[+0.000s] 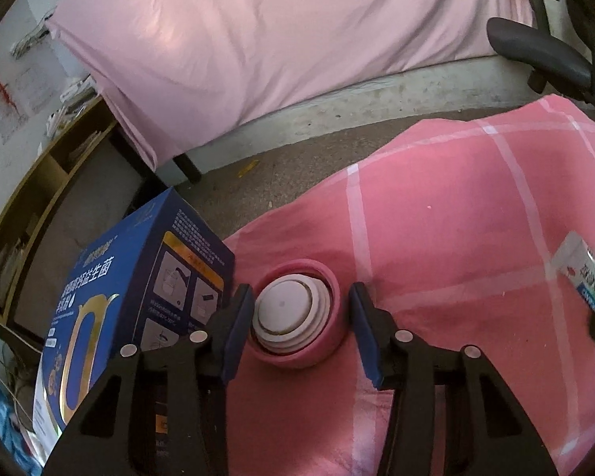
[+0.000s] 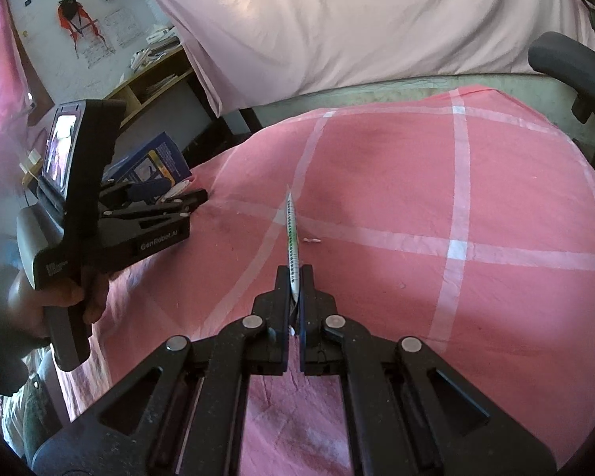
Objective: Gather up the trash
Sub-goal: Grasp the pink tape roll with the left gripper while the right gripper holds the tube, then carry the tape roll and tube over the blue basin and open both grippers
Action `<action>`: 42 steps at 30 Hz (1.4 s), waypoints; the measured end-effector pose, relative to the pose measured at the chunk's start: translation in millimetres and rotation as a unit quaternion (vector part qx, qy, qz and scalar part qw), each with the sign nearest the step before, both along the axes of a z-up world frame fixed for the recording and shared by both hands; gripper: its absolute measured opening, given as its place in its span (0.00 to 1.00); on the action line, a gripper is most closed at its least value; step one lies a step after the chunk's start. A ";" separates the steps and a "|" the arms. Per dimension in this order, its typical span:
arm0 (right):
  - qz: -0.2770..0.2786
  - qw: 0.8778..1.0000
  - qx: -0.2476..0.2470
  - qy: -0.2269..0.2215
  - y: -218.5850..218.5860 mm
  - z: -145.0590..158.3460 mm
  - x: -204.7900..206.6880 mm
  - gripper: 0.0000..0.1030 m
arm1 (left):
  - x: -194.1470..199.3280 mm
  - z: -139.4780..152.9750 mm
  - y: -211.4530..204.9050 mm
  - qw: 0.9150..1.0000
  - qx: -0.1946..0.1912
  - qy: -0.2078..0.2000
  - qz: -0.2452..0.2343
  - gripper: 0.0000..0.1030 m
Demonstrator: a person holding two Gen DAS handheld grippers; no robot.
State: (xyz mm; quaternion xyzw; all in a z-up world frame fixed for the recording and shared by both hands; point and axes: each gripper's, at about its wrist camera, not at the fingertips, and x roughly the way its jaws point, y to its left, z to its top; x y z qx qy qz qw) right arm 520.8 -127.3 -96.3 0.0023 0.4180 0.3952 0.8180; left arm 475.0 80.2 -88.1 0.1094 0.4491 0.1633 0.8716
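Note:
A round pink collapsible cup point(image 1: 297, 317) with white rings inside sits on the pink checked cloth point(image 1: 456, 218). My left gripper point(image 1: 301, 331) is open, with a blue pad on each side of the cup and a gap at the right pad. A tall blue carton point(image 1: 131, 297) stands just left of it. My right gripper point(image 2: 295, 281) is shut on a flat white and green wrapper point(image 2: 291, 234), seen edge-on. The same wrapper point(image 1: 583, 277) shows at the right edge of the left wrist view. In the right wrist view the left gripper point(image 2: 166, 198) is at the left, held by a hand point(image 2: 59, 297).
A small pale scrap point(image 2: 311, 240) lies on the cloth point(image 2: 416, 198) beyond the wrapper. A bed under a pale pink sheet point(image 1: 258, 39) stands behind, across a strip of floor point(image 1: 297, 150). An office chair point(image 1: 543, 55) is at the right, a wooden shelf point(image 1: 39, 182) at the left.

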 end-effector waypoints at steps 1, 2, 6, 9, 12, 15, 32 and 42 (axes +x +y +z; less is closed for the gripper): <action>0.001 1.000 0.000 -0.001 -0.1 0.8 -0.4 0.27 | -0.1 -0.8 -0.6 1.000 0.000 0.000 0.000 0.42; 0.003 1.000 -0.001 -0.002 -1.1 0.9 -0.2 0.27 | -0.8 -0.8 -0.1 1.000 -0.002 -0.001 0.001 0.42; 0.011 1.000 -0.002 -0.007 -4.6 2.0 -3.7 0.27 | -11.0 2.6 -1.6 0.999 -0.030 -0.019 -0.006 0.42; 0.014 1.000 -0.002 -0.008 -4.6 2.5 -5.4 0.27 | -21.0 10.8 -2.2 0.998 -0.059 -0.024 -0.023 0.42; 0.014 1.000 -0.002 -0.008 -3.2 2.1 -5.3 0.27 | -37.4 17.5 -12.1 0.996 -0.071 -0.031 -0.051 0.42; 0.014 1.000 -0.007 -0.011 -5.0 2.4 -8.6 0.27 | -50.2 23.0 -23.2 0.993 -0.082 -0.037 -0.071 0.42; 0.000 0.999 -0.010 -0.034 -17.4 4.9 -31.3 0.27 | -64.6 15.5 -32.7 0.992 -0.112 -0.037 -0.053 0.46; -0.037 0.999 0.022 -0.031 -39.2 7.2 -46.6 0.27 | -72.9 21.6 -45.8 0.991 -0.100 -0.061 -0.065 0.38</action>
